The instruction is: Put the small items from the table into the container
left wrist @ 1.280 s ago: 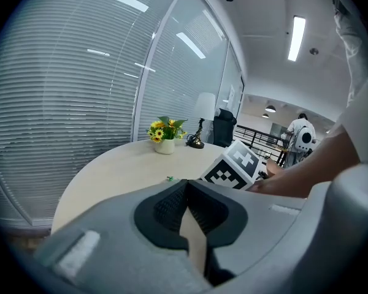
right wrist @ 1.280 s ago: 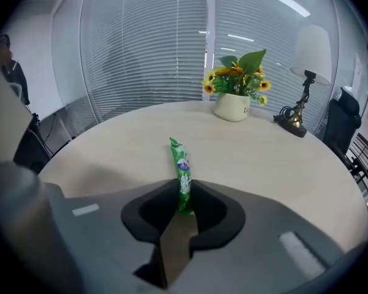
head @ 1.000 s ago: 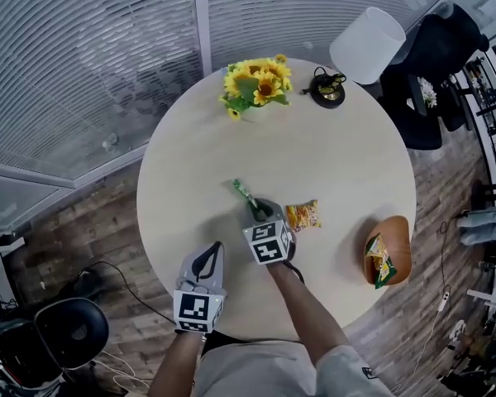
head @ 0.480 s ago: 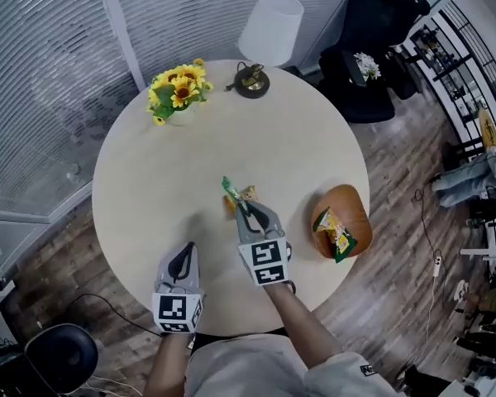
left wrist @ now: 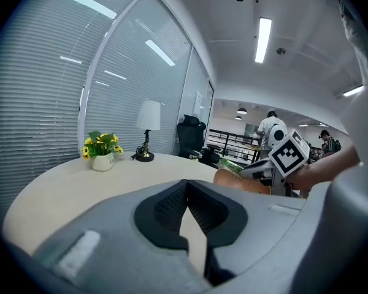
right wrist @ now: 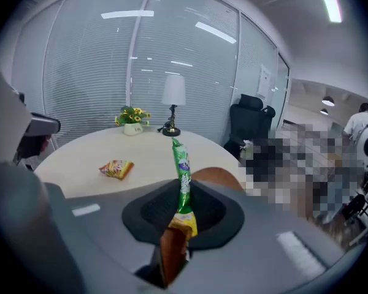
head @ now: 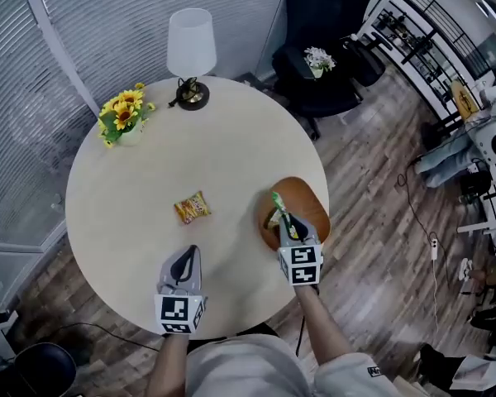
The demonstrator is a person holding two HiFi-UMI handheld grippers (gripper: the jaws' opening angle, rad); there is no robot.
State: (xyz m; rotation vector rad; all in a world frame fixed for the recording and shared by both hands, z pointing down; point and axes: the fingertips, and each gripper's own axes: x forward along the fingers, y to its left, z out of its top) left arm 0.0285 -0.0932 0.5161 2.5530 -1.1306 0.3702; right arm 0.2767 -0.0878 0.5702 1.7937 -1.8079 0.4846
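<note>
My right gripper [head: 286, 223] is shut on a long green stick packet [head: 278, 204], which pokes up past the jaws [right wrist: 183, 170]. It hangs over the brown bowl [head: 307, 201] at the table's right edge; a yellow-green snack bag [head: 272, 219] lies inside, mostly hidden by the gripper. An orange snack packet [head: 192, 208] lies flat mid-table, also seen in the right gripper view [right wrist: 115, 168]. My left gripper [head: 184, 265] hovers near the table's front edge, shut, nothing in it [left wrist: 185, 185]. The left gripper view also catches the right gripper [left wrist: 257, 170] over the bowl [left wrist: 242, 184].
A vase of sunflowers [head: 124, 112] and a white table lamp [head: 189, 52] stand at the far side of the round table [head: 132, 222]. A black office chair [head: 318, 48] stands behind it. Wooden floor lies to the right, people farther off.
The right gripper has carried the green stick packet rightward, from beside the orange packet to above the brown bowl. The left gripper has shifted too. The orange packet stays on the table.
</note>
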